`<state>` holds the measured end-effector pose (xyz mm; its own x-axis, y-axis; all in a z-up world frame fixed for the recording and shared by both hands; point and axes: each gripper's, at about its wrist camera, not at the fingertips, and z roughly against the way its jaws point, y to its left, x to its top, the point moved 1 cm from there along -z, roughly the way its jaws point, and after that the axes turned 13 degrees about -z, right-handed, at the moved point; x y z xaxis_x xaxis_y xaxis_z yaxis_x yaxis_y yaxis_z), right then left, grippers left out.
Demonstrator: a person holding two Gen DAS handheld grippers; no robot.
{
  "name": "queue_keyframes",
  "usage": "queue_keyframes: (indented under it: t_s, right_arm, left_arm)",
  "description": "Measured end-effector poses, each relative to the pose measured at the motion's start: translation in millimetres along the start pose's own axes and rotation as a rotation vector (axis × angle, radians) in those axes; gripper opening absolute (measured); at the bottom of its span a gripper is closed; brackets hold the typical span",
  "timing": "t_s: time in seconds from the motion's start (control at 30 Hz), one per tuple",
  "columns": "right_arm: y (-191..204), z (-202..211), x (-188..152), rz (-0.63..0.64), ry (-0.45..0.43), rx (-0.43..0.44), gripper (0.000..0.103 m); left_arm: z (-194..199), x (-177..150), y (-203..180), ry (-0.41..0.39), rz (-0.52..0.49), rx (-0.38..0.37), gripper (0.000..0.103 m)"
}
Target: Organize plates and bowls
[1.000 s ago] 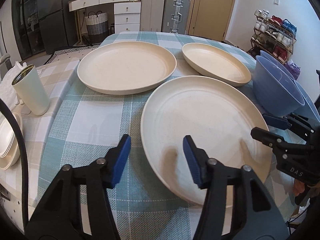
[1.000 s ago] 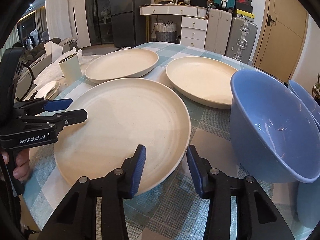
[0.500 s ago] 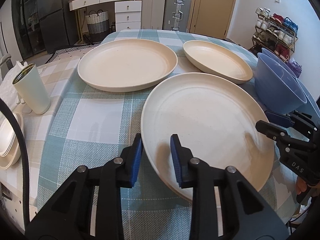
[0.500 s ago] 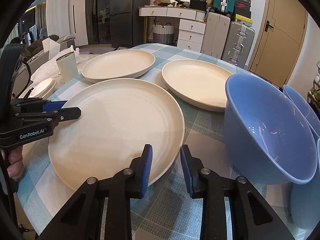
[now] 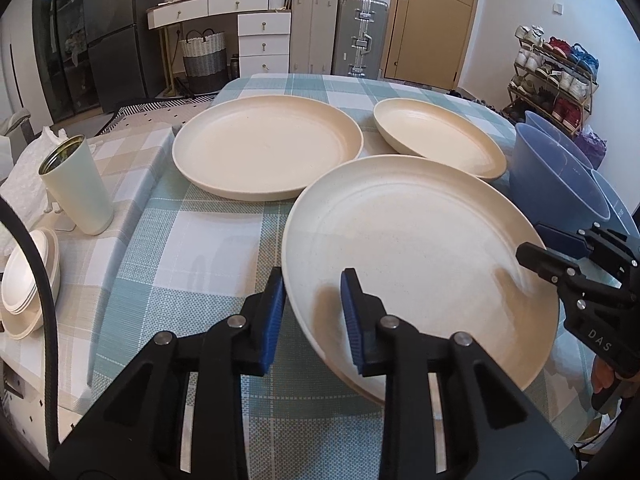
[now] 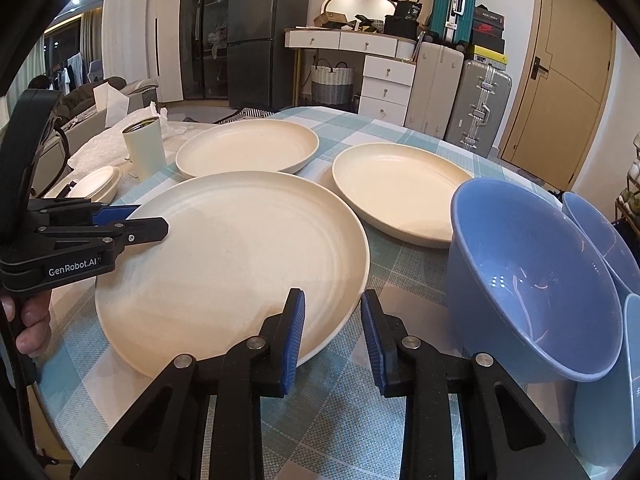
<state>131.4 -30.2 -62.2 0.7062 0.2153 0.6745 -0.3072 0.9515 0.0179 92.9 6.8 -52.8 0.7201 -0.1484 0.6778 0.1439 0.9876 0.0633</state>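
My left gripper (image 5: 312, 312) and right gripper (image 6: 332, 336) each pinch opposite rims of the large round cream plate (image 5: 420, 264), jaws nearly closed; a blue plastic bowl (image 6: 532, 304) crowds my right jaws.

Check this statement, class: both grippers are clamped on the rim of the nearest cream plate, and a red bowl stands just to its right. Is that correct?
Not quite: the bowl is blue, not red, as the right wrist view shows. The rest holds: the left gripper and right gripper are both clamped on the rim of the nearest cream plate.
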Motion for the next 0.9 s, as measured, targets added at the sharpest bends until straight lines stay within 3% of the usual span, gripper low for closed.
queue_keyframes:
  t_s: [0.47, 0.9]
  right_arm:
    - [5.0, 18.8, 22.1, 0.000, -0.058, 0.018, 0.029]
    - [17.0, 26.9, 62.6, 0.015, -0.099, 0.029, 0.029]
  left_arm:
    - [34.6, 22.5, 6.0, -0.070, 0.024, 0.055, 0.025]
    - [42.3, 43.4, 27.4, -0.087, 0.077, 0.081, 0.025]
